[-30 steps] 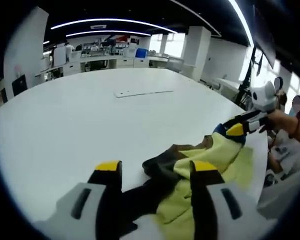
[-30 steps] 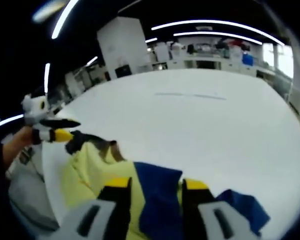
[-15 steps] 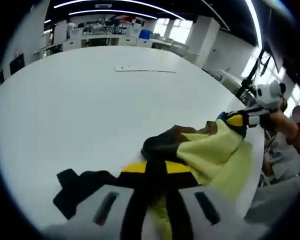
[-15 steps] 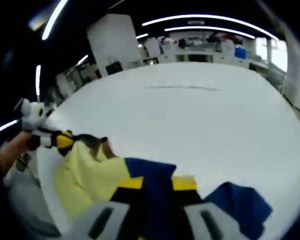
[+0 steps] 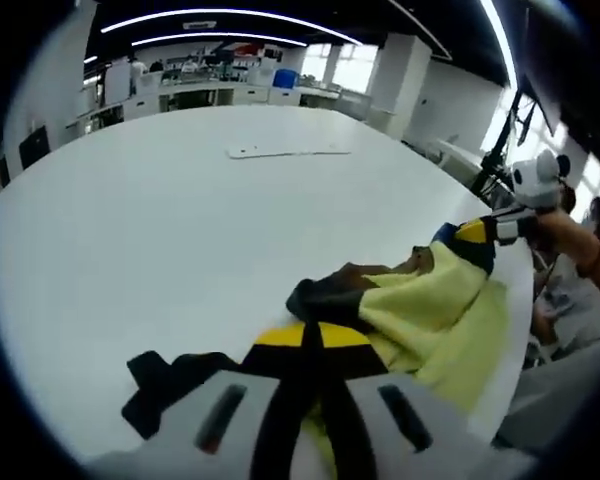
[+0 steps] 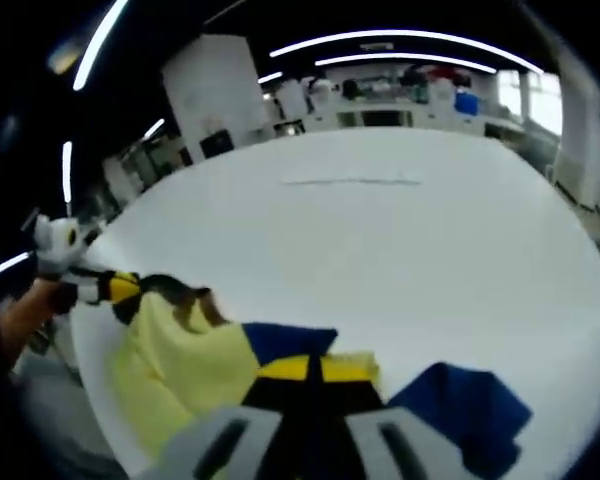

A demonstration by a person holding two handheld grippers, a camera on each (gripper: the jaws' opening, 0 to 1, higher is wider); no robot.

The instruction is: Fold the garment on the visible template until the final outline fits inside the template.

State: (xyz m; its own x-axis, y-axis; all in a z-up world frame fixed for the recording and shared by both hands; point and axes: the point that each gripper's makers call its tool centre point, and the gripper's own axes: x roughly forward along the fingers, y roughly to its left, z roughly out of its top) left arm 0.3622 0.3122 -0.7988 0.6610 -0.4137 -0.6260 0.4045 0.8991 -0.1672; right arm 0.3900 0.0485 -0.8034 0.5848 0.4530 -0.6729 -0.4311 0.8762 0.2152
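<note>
A crumpled garment (image 5: 430,310) in yellow, blue and black lies near the edge of the white table (image 5: 160,220). My left gripper (image 5: 315,335) is shut on its black part at the bottom of the left gripper view. To the right, the right gripper (image 5: 477,232) pinches the blue and yellow end. In the right gripper view my right gripper (image 6: 315,368) is shut on the blue cloth (image 6: 460,410), with the yellow cloth (image 6: 180,360) to its left. The left gripper (image 6: 122,287) shows at the garment's far left end. A thin flat white outline (image 5: 285,151) lies far across the table, also seen as the outline (image 6: 350,181).
A hand (image 5: 570,235) holds the right gripper beyond the table's edge (image 5: 515,340). Another hand (image 6: 25,315) holds the left one. Desks and shelves (image 5: 210,90) line the far wall, beside a white pillar (image 5: 395,80).
Both grippers stood open over the garment one second ago. Each has since shut, the left on black cloth and the right on blue cloth.
</note>
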